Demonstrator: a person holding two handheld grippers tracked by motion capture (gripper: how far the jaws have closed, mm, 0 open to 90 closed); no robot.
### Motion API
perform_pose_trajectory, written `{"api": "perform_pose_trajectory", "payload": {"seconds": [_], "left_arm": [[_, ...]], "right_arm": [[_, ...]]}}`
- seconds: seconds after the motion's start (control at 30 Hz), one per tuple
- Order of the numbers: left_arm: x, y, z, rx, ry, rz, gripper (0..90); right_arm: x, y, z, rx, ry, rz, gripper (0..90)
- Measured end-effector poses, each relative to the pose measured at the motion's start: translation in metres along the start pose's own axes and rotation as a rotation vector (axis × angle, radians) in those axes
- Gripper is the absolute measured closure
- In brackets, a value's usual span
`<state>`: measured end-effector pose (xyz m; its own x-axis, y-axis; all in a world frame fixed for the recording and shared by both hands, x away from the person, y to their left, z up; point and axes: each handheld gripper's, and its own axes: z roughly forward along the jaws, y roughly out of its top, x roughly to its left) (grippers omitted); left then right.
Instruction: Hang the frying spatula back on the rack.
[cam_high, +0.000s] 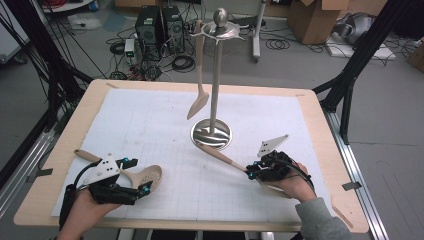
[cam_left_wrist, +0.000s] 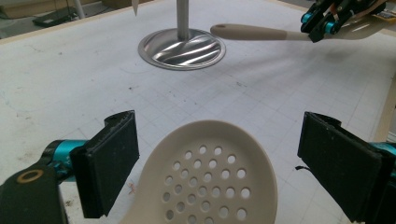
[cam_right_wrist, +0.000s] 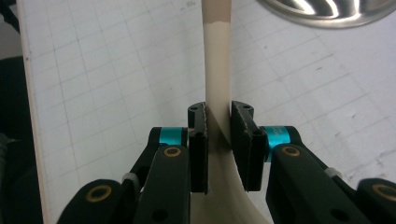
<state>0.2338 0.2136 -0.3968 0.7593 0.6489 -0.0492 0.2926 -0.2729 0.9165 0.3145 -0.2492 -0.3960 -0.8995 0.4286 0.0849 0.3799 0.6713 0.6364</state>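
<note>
The beige slotted spoon (cam_high: 146, 176) lies flat at lower left of the high view, its hole-dotted bowl pointing right, while the beige utensil (cam_high: 223, 156) at lower centre-right hangs off the mat, handle angled toward the upper left.

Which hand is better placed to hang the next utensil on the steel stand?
Right. The right gripper is shut on the beige spatula's handle, lifted, its end near the steel stand's round base. The left gripper is open around the beige perforated spoon, which lies on the white mat.
</note>
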Motion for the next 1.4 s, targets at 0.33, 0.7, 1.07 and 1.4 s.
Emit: {"api": "perform_pose_trajectory", "payload": {"seconds": [0.33,0.7,1.07,1.4], "left_arm": [[0.001,-0.002,-0.003,-0.002,0.006,-0.006,12.8],[-0.004,0.003,-0.009,-0.04,-0.025,-0.016,12.8],[-0.005,0.002,-0.012,-0.038,-0.016,-0.013,12.8],[-0.004,-0.001,-0.012,-0.031,-0.008,-0.017,12.8]], "right_arm": [[-0.005,0.001,-0.019,-0.115,0.007,0.01,77.8],[-0.012,0.005,-0.049,-0.219,0.0,0.003,77.8],[-0.018,0.01,-0.07,-0.327,0.008,0.004,77.8],[-0.019,0.016,-0.095,-0.365,-0.019,0.001,77.8]]}}
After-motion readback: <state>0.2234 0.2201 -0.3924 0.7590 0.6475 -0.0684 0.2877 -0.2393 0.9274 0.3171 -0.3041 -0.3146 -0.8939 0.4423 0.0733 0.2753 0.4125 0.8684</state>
